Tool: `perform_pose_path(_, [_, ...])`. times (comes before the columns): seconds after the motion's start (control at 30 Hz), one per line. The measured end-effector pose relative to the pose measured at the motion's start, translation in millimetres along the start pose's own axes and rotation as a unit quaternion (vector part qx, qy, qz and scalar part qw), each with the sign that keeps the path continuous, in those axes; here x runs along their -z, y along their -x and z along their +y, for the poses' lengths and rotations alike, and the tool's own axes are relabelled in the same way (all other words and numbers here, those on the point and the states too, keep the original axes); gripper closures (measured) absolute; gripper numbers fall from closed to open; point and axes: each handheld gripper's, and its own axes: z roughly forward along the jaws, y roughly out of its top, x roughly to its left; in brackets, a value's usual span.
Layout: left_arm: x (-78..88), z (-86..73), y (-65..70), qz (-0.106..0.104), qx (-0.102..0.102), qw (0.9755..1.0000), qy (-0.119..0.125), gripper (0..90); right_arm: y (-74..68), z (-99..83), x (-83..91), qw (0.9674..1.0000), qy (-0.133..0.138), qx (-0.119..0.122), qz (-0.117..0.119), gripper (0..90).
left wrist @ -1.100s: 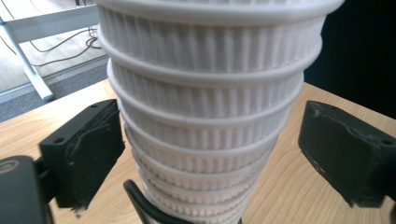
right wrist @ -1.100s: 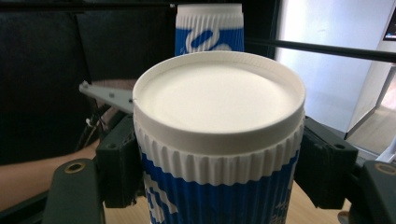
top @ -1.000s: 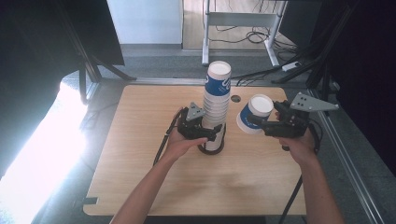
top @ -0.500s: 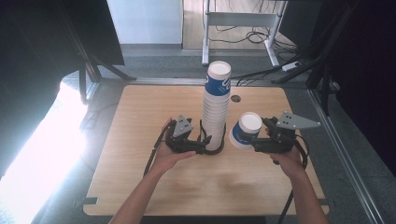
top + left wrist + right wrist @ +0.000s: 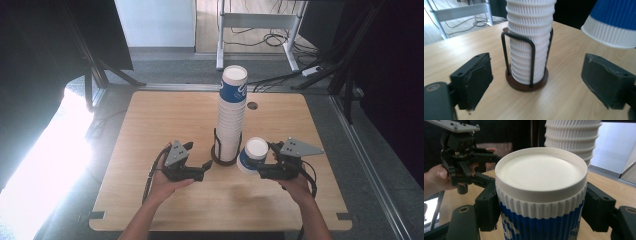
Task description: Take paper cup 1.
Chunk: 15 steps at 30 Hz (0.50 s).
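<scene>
High view, cup [image 5: 255, 153]: upside down, clamped sideways in right gripper [image 5: 264, 169], just right of the stack of cups [image 5: 231, 117] in its wire holder [image 5: 224, 156], low over the table [image 5: 150, 120].
High view, left gripper [image 5: 204, 170]: left of the holder, pointing at it.
Left gripper view: jaws apart, lately narrowing, nothing between; holder and stack ahead.
Right gripper view: pads [image 5: 488, 205] pressed on both sides of the cup's ribbed wall.
</scene>
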Motion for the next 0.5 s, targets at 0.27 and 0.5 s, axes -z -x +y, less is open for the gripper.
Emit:
perform_pose_path(0.27, [14.1, -20.6, -3.3, -0.017, 0.027, 0.9995, 0.003, 14.4, -14.7, -25.6, -19.1, 0.9997, -0.002, -0.014, 0.018, 26.5])
perform_pose_path(0.5, [16.9, -28.8, -2.7, -0.021, 0.019, 0.9995, -0.009, 14.5, -22.2, -33.3, -30.4, 0.9994, -0.001, -0.017, 0.031, 26.5])
